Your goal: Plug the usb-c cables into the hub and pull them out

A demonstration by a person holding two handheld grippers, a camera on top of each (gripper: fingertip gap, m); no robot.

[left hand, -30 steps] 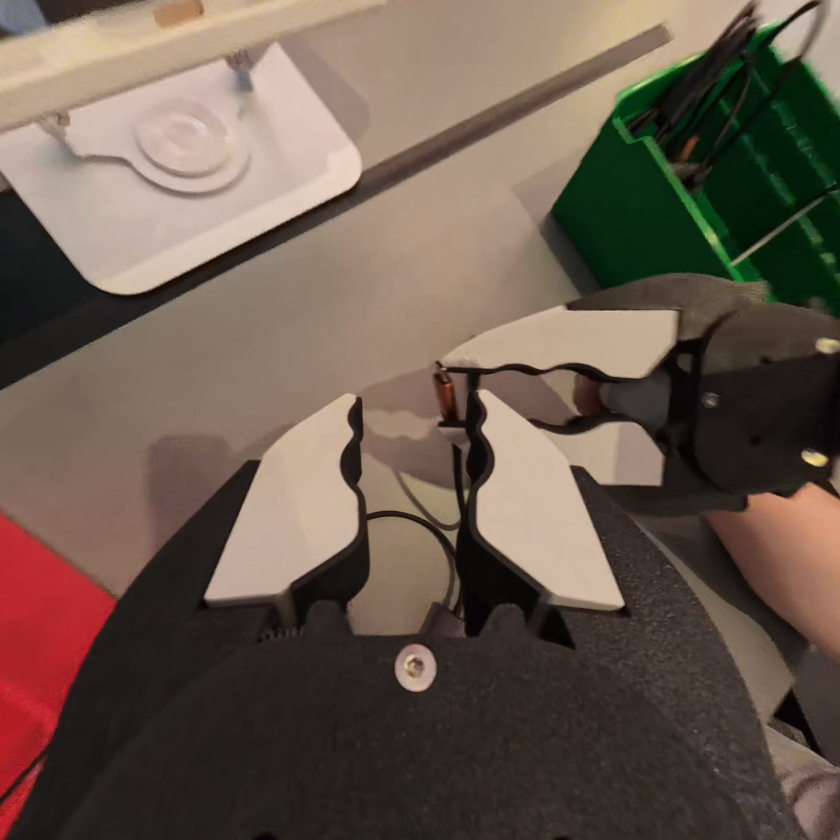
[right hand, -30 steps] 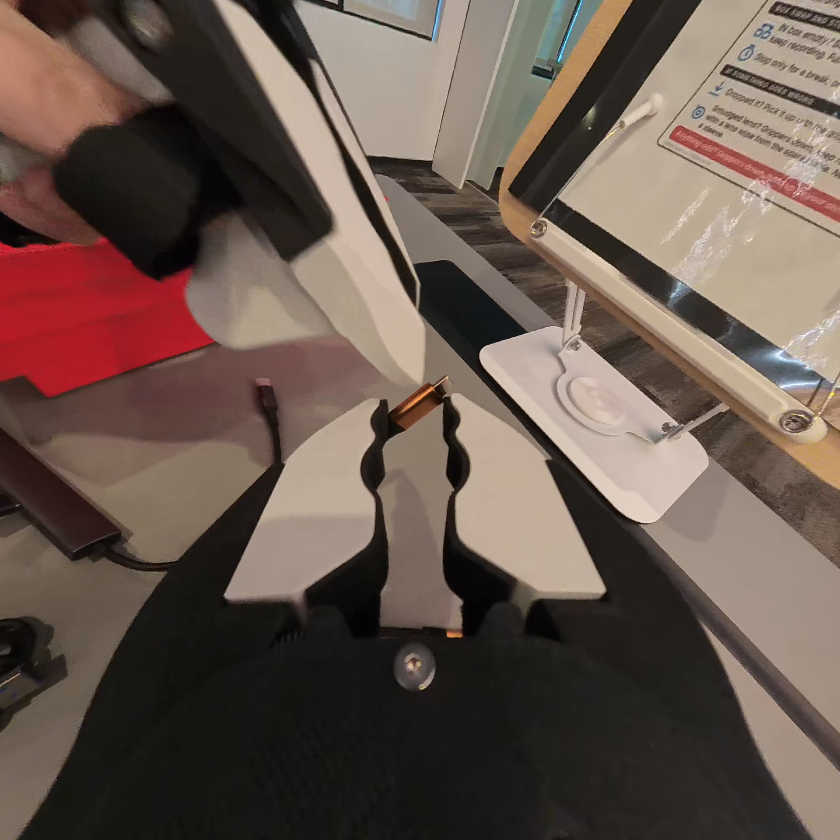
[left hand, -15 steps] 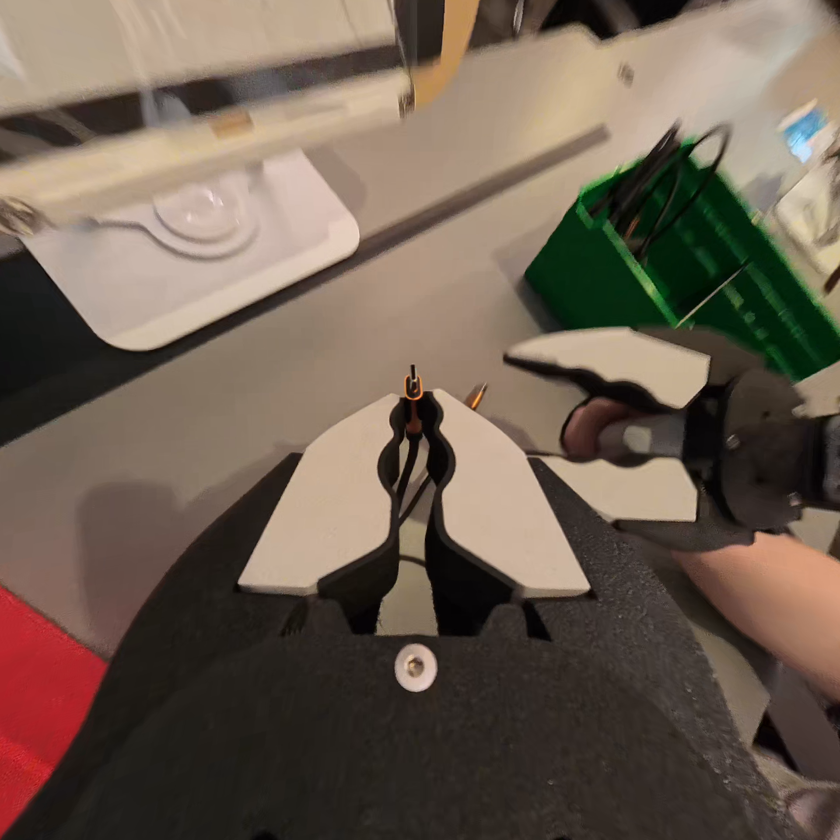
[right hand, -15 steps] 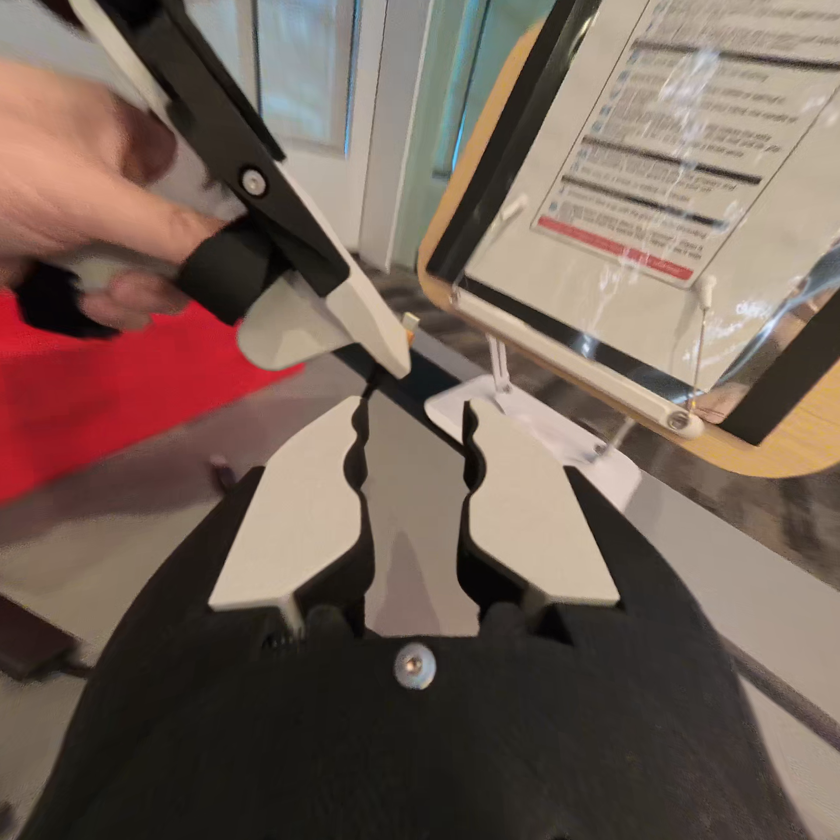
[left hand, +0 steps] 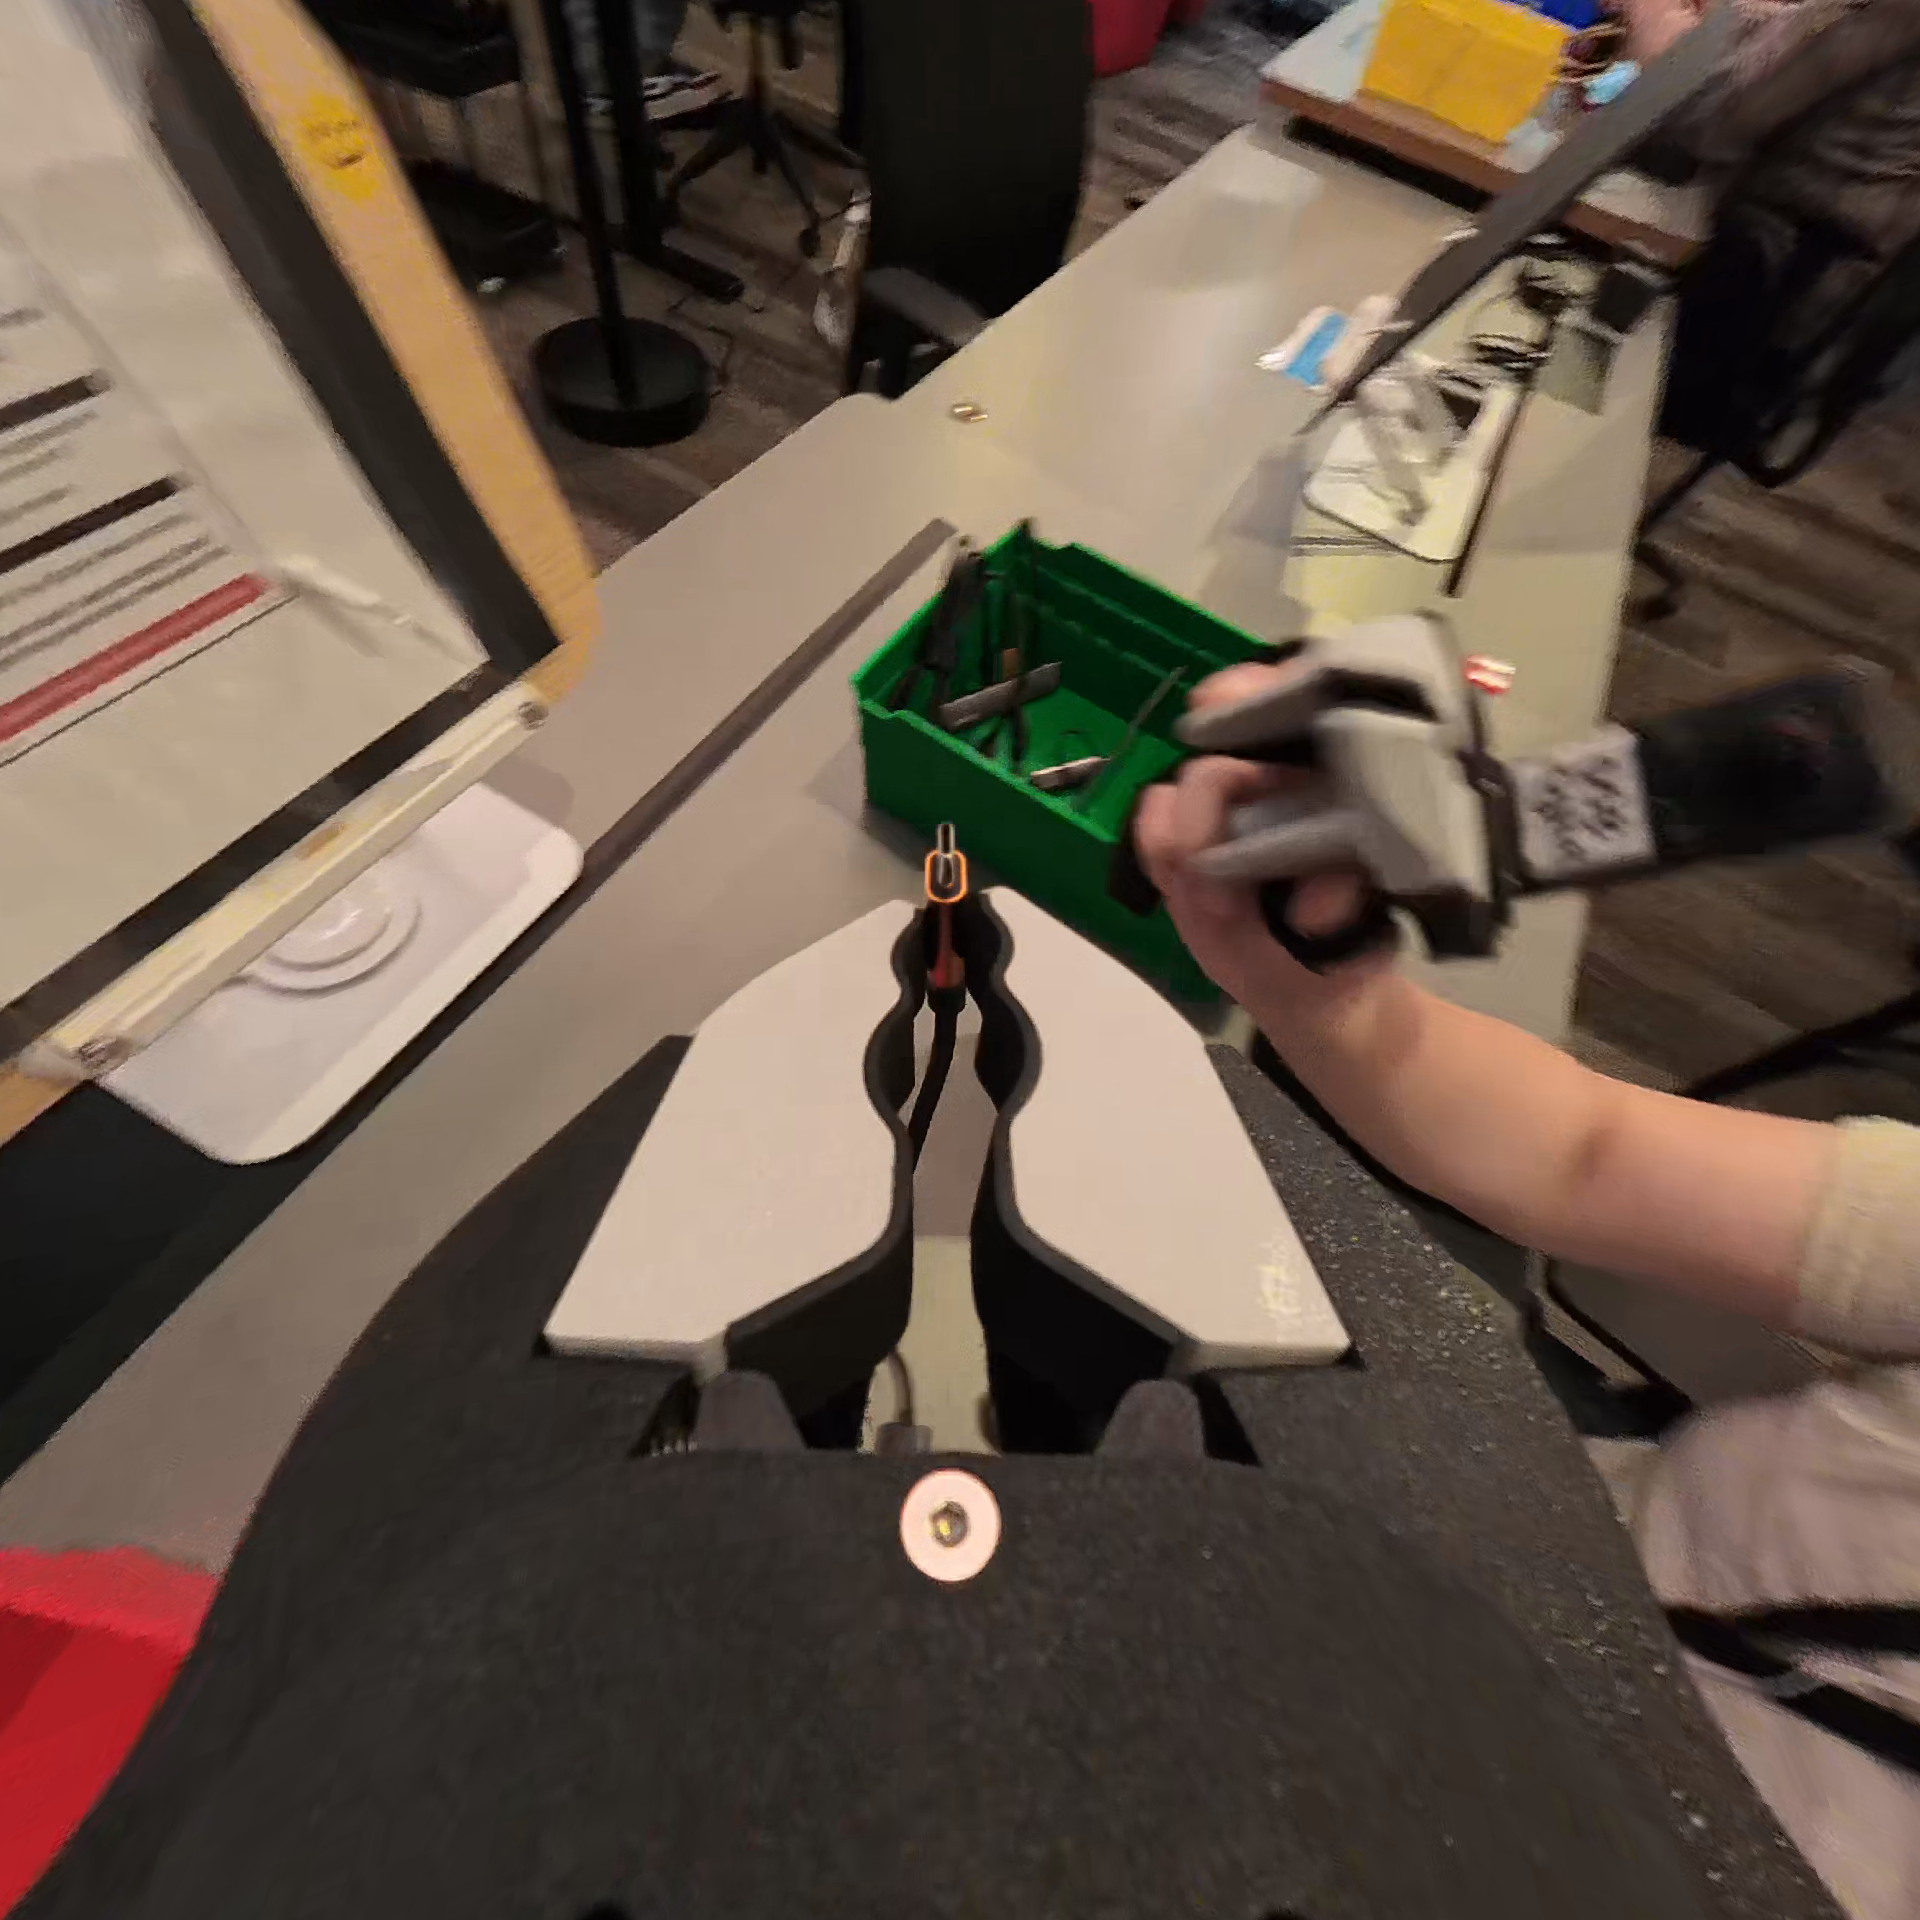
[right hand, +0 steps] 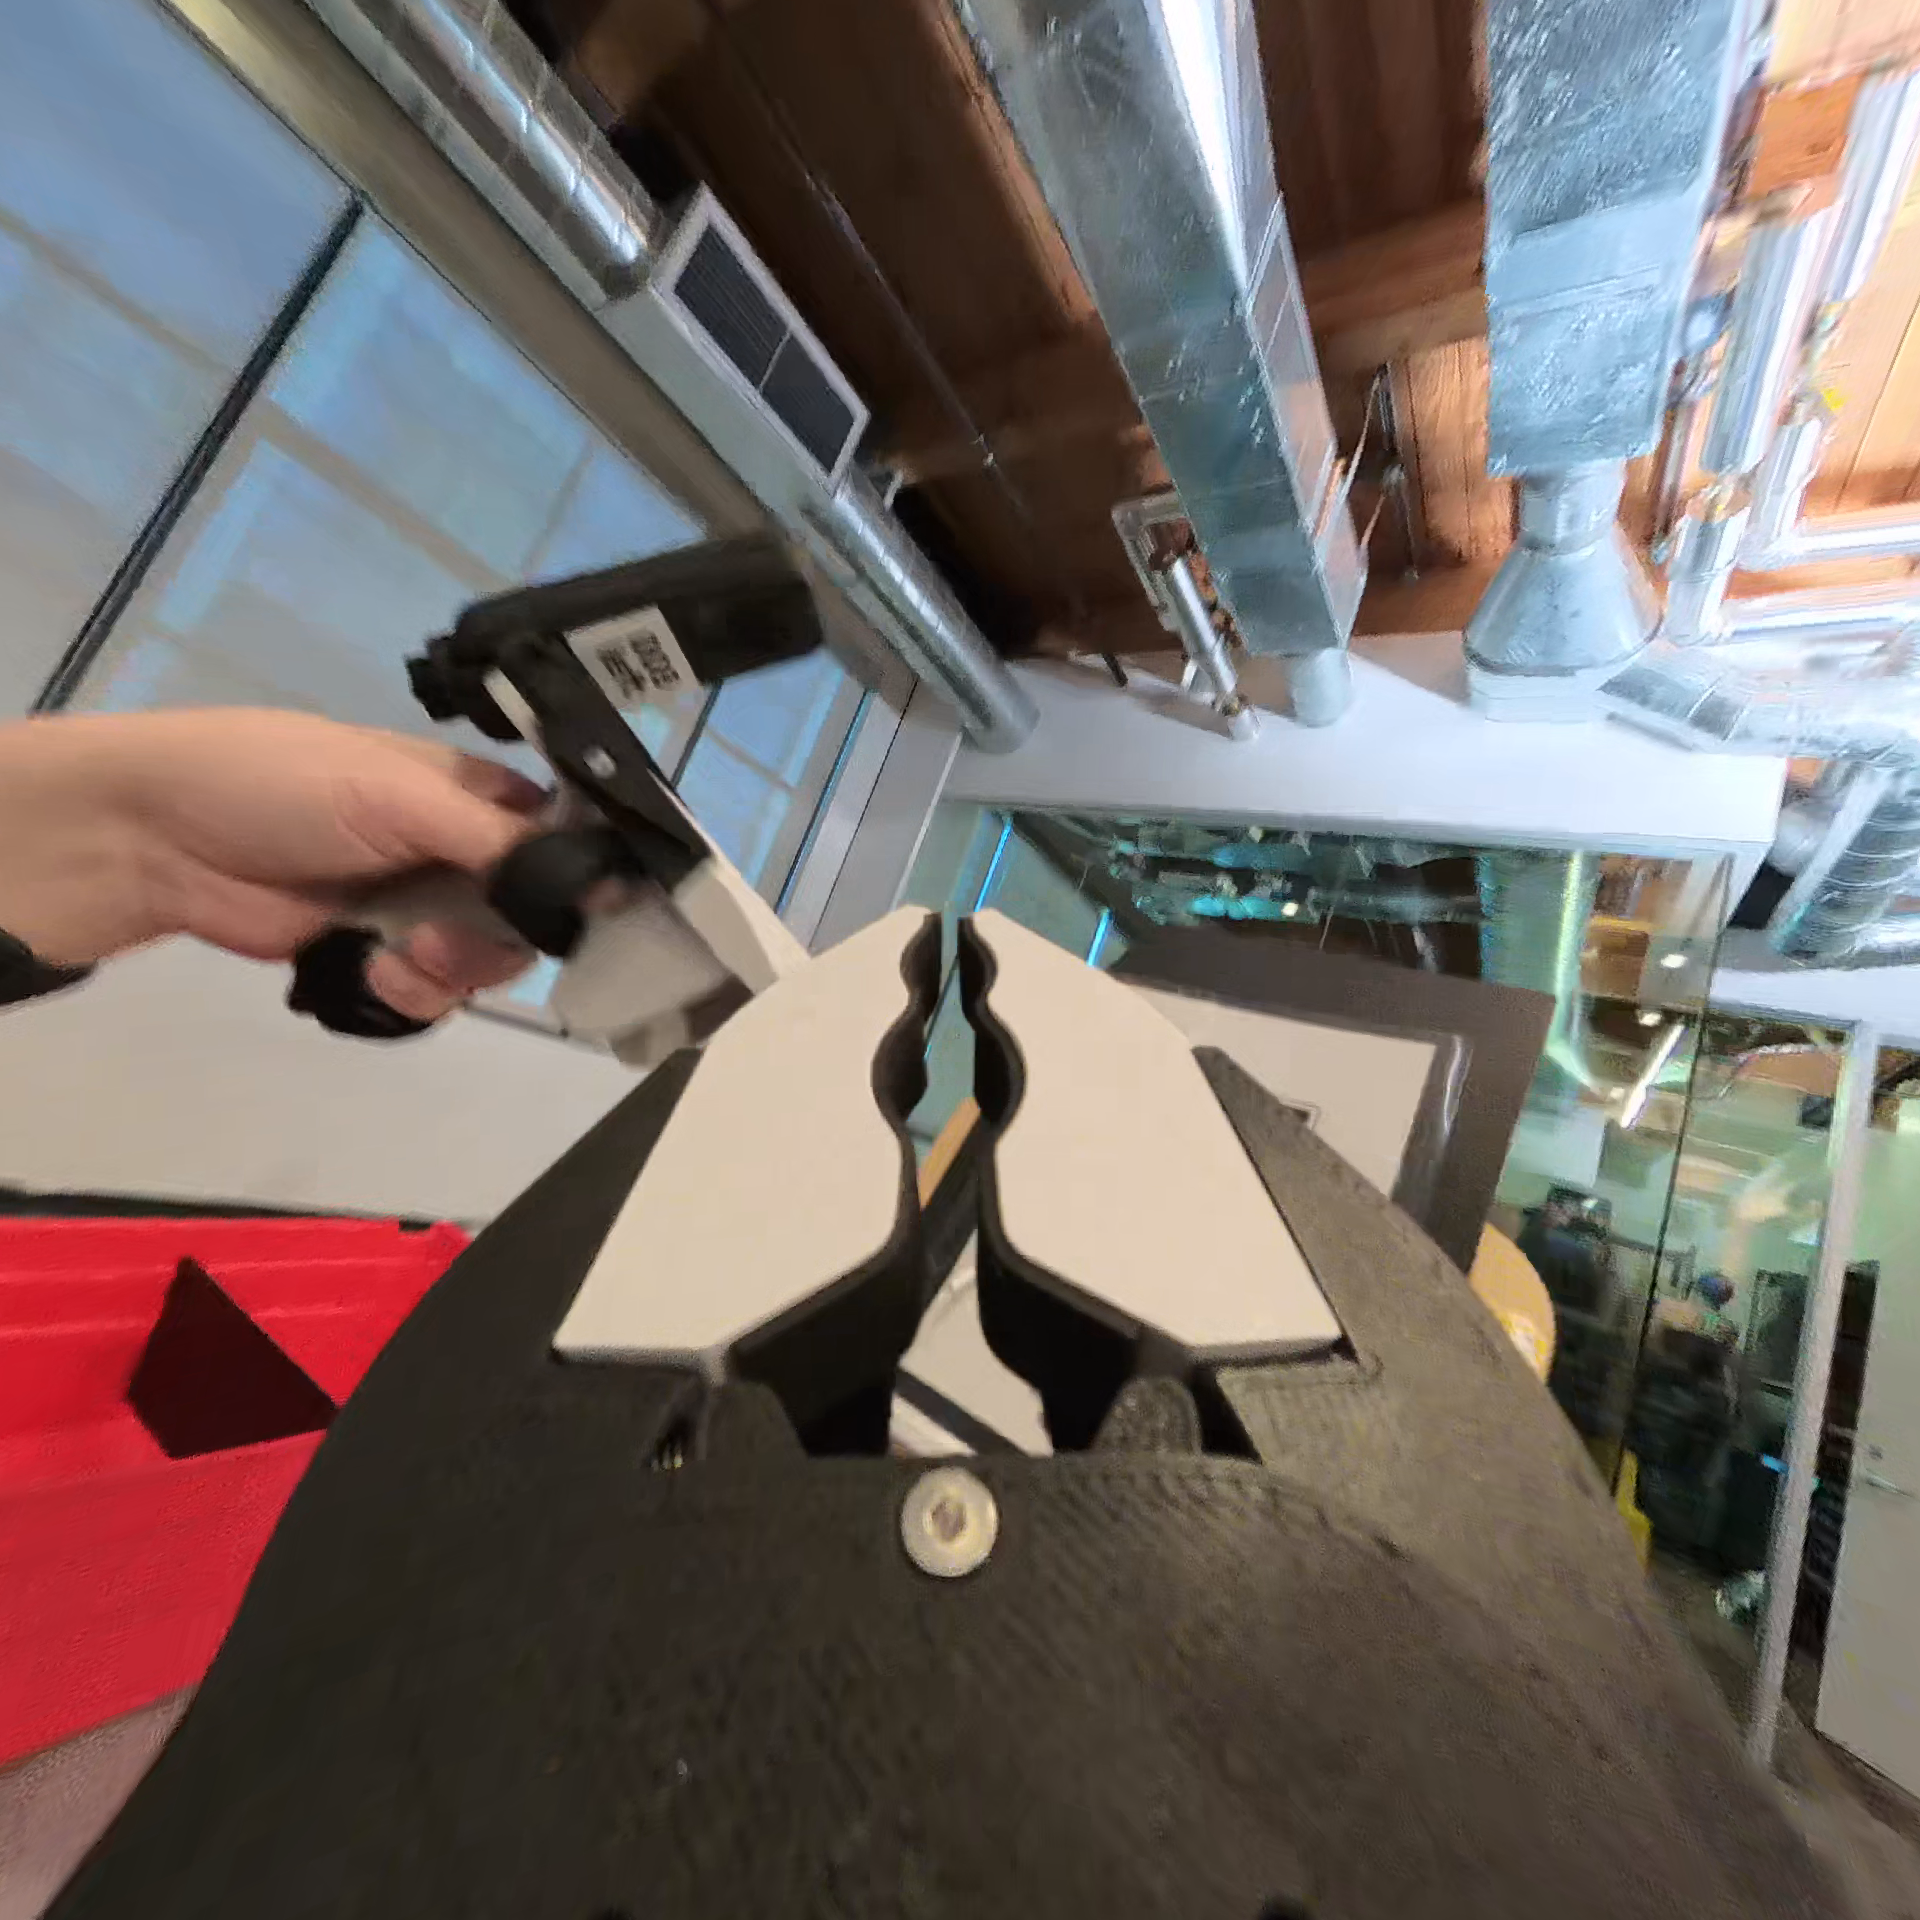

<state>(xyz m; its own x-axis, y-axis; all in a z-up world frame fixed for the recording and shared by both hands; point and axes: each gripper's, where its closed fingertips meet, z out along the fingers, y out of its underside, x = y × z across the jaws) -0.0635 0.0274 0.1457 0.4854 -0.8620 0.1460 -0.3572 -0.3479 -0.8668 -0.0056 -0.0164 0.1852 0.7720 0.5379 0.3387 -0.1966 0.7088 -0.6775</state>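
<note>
My left gripper (left hand: 945,914) is shut on a black usb-c cable with an orange plug (left hand: 943,883). The plug tip sticks out past the fingertips and the cable runs back between the fingers. It is held above the grey table (left hand: 727,665). My right gripper (right hand: 951,925) points up at the ceiling; its jaws stand almost together with nothing between them. In the left wrist view the hand (left hand: 1226,883) that holds it is to the right, in front of the green bin. In the right wrist view the left gripper (right hand: 727,914) shows just left of my right fingertips. The hub is not in view.
A green bin (left hand: 987,800) with several cables stands on the table ahead of the plug. A sign board (left hand: 208,582) on a white base plate (left hand: 312,1039) stands to the left. A red bin (right hand: 156,1455) is low on the left. The left gripper's tips are roughly 8 centimeters from the right gripper's.
The right gripper let go of the orange plug and the left gripper closed on it. Both grippers rose; the right one tilted up toward the ceiling and its jaws came together.
</note>
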